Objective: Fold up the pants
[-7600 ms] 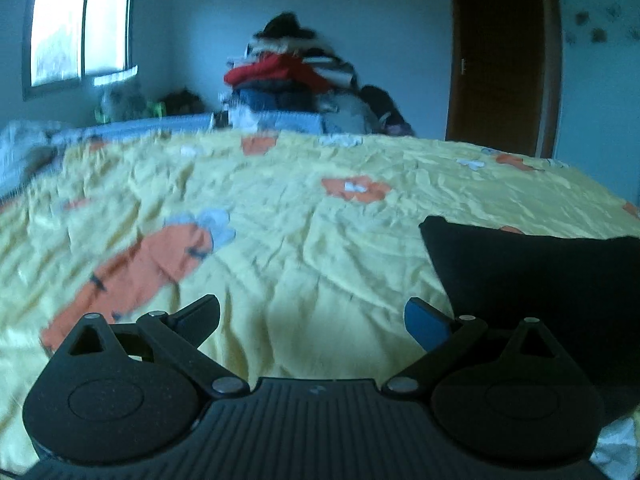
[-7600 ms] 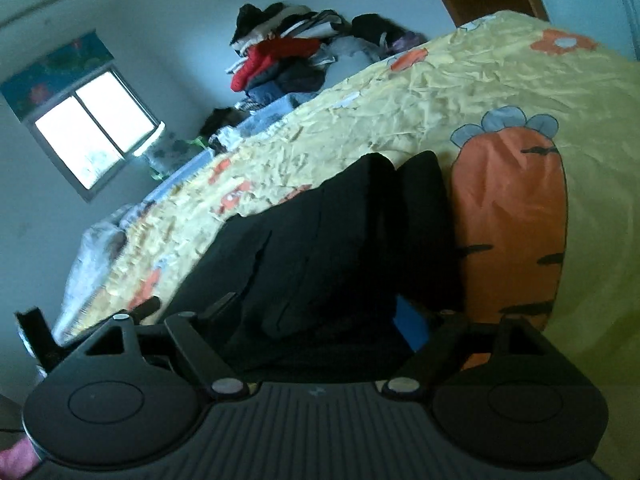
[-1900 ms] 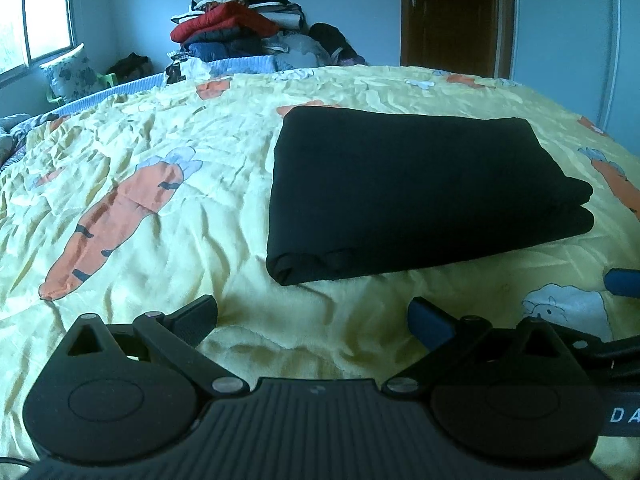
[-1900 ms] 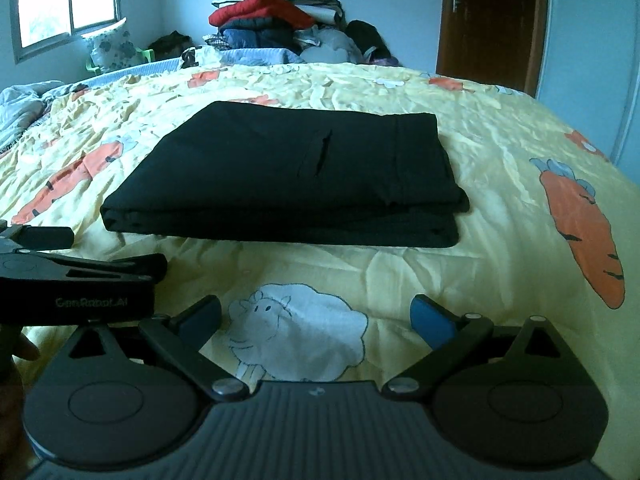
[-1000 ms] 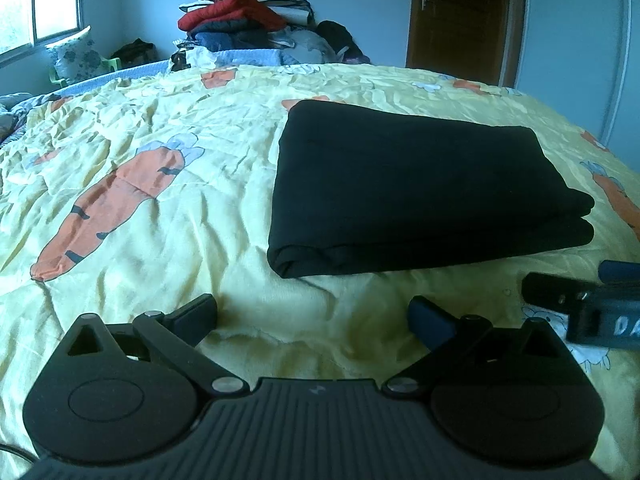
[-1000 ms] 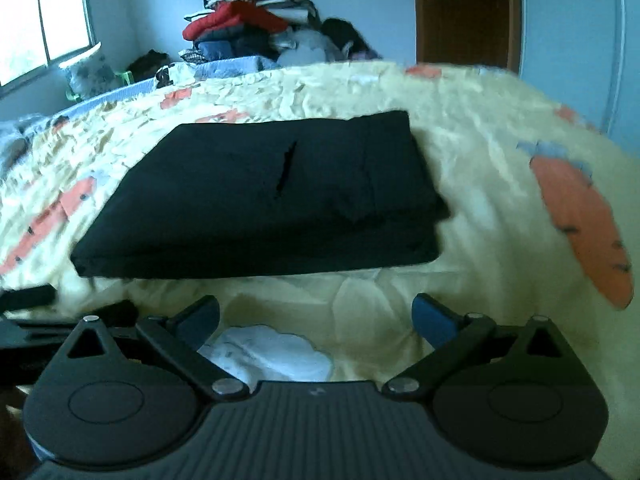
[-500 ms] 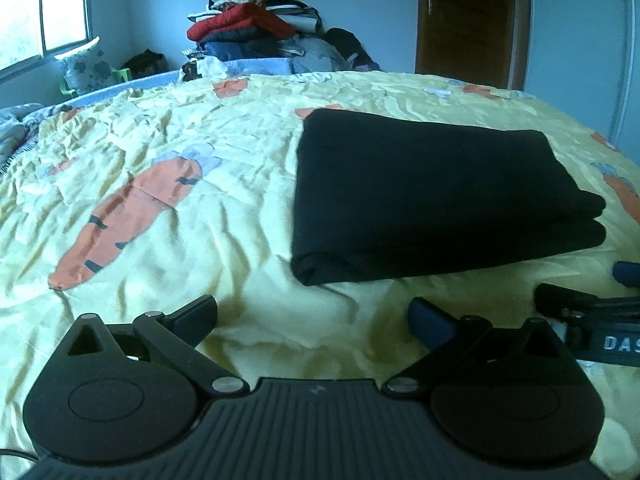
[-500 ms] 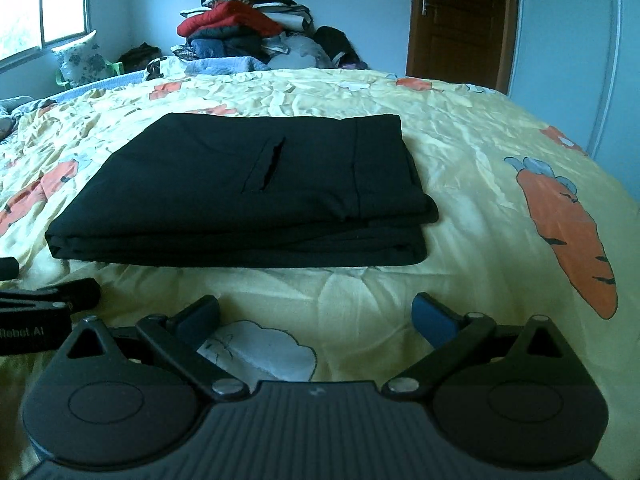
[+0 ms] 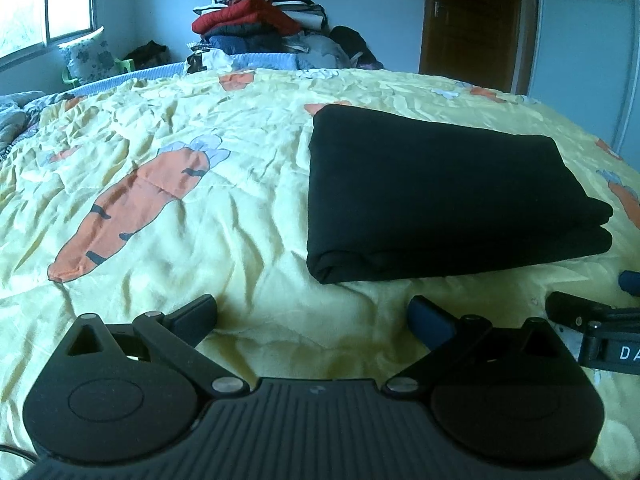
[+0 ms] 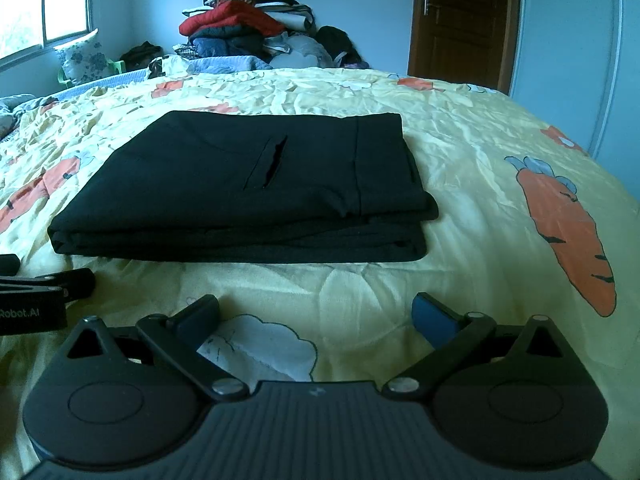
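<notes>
The black pants (image 9: 440, 192) lie folded into a flat rectangle on the yellow bedspread (image 9: 192, 216); in the right wrist view the same pants (image 10: 256, 184) show a pocket slit on top. My left gripper (image 9: 312, 316) stands open, empty, just short of the fold's near-left corner. My right gripper (image 10: 316, 316) is open and empty too, hovering over the spread in front of the pants' near edge. Each gripper's fingers appear at the edge of the other's view.
The bedspread (image 10: 500, 184) carries orange carrot prints and a white sheep print (image 10: 260, 344). A pile of clothes (image 9: 256, 20) is stacked at the far end of the bed. A brown door (image 9: 472, 20) and a window (image 9: 44, 4) lie beyond.
Since 7.6 s ago the pants have been folded flat and released. Over the last second both grippers shifted slightly, staying open and back from the pants.
</notes>
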`<state>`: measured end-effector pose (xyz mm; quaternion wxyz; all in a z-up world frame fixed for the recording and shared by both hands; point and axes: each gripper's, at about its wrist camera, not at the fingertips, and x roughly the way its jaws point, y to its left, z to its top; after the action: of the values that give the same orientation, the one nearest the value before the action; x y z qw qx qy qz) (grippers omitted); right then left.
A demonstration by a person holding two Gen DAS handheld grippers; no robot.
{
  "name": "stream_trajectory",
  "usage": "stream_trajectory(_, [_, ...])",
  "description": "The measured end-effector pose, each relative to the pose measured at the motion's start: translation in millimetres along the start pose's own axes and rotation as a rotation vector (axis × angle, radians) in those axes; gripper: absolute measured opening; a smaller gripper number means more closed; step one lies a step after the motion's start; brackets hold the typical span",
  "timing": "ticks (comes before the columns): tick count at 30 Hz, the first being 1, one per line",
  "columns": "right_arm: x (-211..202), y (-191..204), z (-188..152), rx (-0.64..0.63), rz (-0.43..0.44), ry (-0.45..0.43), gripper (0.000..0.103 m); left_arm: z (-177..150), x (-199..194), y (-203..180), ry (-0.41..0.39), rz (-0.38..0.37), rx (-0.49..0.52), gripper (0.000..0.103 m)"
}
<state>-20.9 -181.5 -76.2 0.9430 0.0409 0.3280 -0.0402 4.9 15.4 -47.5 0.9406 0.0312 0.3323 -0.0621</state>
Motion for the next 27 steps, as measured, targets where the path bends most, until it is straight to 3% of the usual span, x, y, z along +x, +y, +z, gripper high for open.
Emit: stream_trajectory(27, [0.2,0.3,-0.4,0.000,0.000,0.000,0.103,-2.3,-1.5,-2.2,-0.009,0.022,-0.020,0.103])
